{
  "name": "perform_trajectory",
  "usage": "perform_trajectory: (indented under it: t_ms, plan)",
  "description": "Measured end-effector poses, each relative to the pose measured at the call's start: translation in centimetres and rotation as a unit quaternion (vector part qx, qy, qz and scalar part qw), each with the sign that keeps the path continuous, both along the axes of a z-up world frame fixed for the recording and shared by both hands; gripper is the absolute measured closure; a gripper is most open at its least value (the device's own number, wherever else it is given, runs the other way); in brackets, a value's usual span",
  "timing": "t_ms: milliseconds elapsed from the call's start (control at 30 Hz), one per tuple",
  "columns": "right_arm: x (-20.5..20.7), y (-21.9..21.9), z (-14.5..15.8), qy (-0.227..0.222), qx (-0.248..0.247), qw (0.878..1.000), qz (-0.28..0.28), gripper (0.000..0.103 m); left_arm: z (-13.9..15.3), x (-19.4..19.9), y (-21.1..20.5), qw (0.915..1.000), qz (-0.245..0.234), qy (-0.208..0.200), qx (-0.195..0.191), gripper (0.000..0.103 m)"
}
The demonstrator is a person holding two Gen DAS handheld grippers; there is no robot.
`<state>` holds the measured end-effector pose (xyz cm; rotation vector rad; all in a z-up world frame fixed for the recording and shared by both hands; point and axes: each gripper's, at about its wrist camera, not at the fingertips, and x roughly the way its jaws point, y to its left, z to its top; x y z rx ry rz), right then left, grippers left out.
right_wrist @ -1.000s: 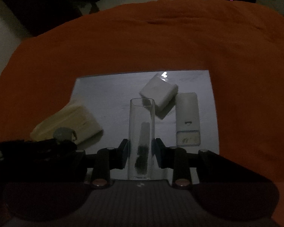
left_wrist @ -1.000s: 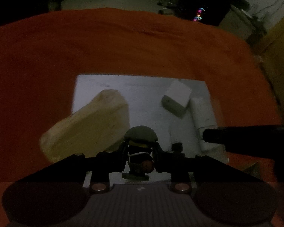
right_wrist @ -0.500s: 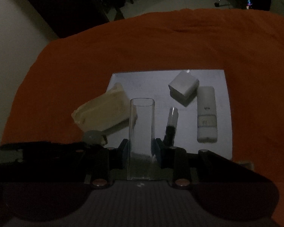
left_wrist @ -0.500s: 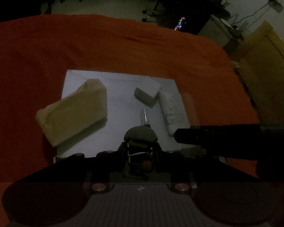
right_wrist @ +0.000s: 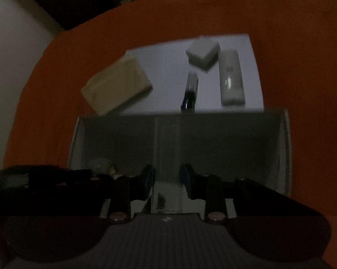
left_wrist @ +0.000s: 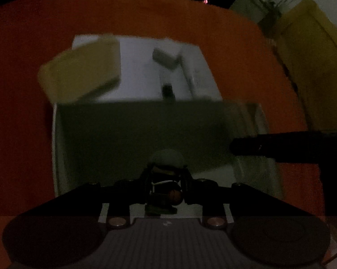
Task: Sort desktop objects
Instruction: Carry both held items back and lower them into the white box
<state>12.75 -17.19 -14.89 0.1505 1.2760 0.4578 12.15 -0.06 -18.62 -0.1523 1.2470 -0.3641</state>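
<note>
The scene is dim. My left gripper (left_wrist: 166, 188) is shut on a small toy figure (left_wrist: 166, 179) with a grey cap, held over a clear storage box (left_wrist: 141, 134). My right gripper (right_wrist: 167, 181) is shut on a clear plastic tube (right_wrist: 167, 157), held over the same box (right_wrist: 235, 139). Beyond the box, a white sheet (right_wrist: 168, 67) on the orange cloth carries a tan block (right_wrist: 117, 85), a white cube (right_wrist: 203, 55), a white stick-shaped device (right_wrist: 231, 76) and a dark pen-like vial (right_wrist: 189, 92).
The orange cloth (left_wrist: 146, 15) covers the table. The right gripper's dark finger (left_wrist: 280, 146) reaches in from the right in the left wrist view. A yellow cabinet (left_wrist: 314, 56) stands at the right; a pale wall (right_wrist: 13, 44) stands at the left.
Both grippers have pulled back toward me with their loads; the clear box has come into view below them. The objects on the white sheet now lie farther off.
</note>
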Motion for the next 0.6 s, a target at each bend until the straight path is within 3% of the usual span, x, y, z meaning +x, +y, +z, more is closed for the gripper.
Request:
perform_trajectory:
  t_ms: [600]
  plan:
    - [-3.9, 0.3, -6.2, 0.063, -0.05, 0.997, 0.023, 0.071, -5.8, -2.9, 0.6, 0.9978, -0.003, 0.046, 0.047, 0.079]
